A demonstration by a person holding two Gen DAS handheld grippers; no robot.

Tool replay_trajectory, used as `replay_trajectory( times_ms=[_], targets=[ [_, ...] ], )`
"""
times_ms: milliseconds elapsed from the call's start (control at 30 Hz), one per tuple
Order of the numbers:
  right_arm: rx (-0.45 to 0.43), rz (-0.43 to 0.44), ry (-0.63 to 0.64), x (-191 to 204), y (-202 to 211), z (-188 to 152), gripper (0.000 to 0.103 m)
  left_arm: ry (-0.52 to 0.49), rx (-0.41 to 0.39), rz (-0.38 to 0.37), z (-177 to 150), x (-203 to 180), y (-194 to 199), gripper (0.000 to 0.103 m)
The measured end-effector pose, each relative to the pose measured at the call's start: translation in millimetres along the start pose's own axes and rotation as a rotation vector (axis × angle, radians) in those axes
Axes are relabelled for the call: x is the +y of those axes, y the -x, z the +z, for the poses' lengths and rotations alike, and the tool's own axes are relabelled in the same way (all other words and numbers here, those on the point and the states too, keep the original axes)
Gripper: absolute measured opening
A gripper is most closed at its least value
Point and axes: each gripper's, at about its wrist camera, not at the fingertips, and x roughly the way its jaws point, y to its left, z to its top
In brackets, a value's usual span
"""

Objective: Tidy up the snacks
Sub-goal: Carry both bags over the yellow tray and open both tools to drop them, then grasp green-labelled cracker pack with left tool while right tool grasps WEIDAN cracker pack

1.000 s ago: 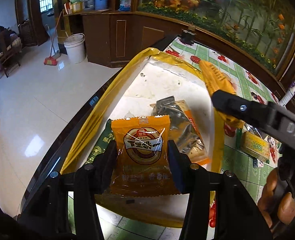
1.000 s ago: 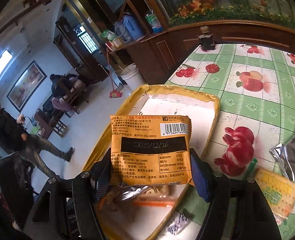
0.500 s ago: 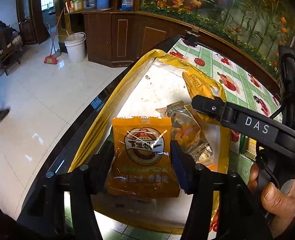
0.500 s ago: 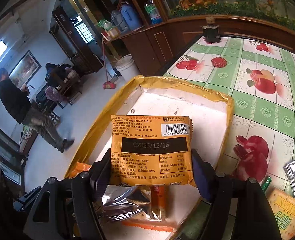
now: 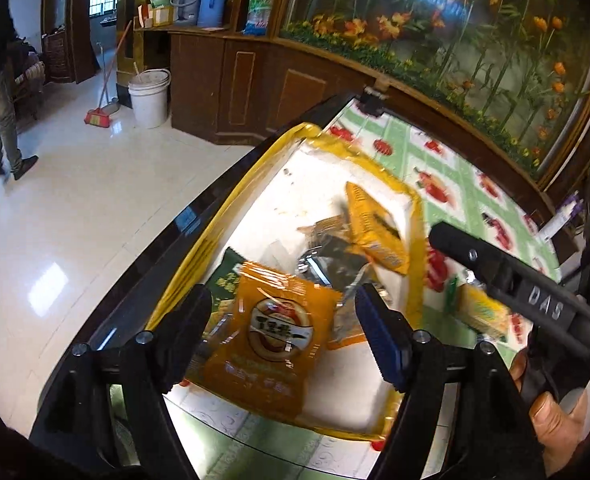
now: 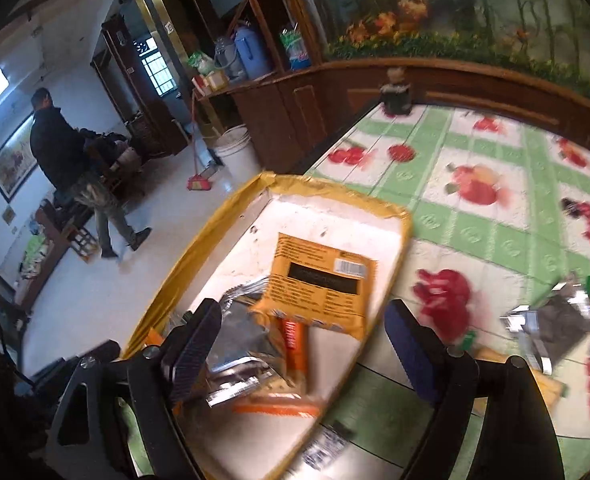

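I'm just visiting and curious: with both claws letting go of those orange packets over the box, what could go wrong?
The left gripper is opening over an orange packet near the yellow box's front rim; it might slide out. The right gripper is opening too; its packet lies tilted on the pile of silver wrappers and may shift.

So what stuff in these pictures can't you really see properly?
- Silver packet, left wrist view: partly under the orange packet, label hidden.
- Small wrapper, right wrist view: blurred, too small to read.
- Packets on the tablecloth, right wrist view: smeared by blur, cut off at the picture's edge.
- Box bottom, both views: covered by snacks.
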Motion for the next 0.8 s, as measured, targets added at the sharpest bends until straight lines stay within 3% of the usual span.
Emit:
replay_trajectory(
  times_ms=[200, 367, 633, 800],
  targets=[
    [-0.098, -0.22, 0.066, -16, 64, -23, 0.085, -0.033, -0.041, -0.081, -5, -27, 21, 0.074],
    [-0.136, -0.341, 0.074, -37, 104, -40, 0.086, -0.091, -0.036, -0.111, -14, -60, 27, 0.074],
    [-0.189, -0.444, 0.045, -68, 149, -59, 0.086, -0.164, -0.021, -0.127, -28, -101, 35, 0.074],
    [-0.193, -0.446, -0.02, -96, 167, -74, 0.086, -0.197, -0.004, -0.127, -34, -121, 33, 0.074]
  ],
)
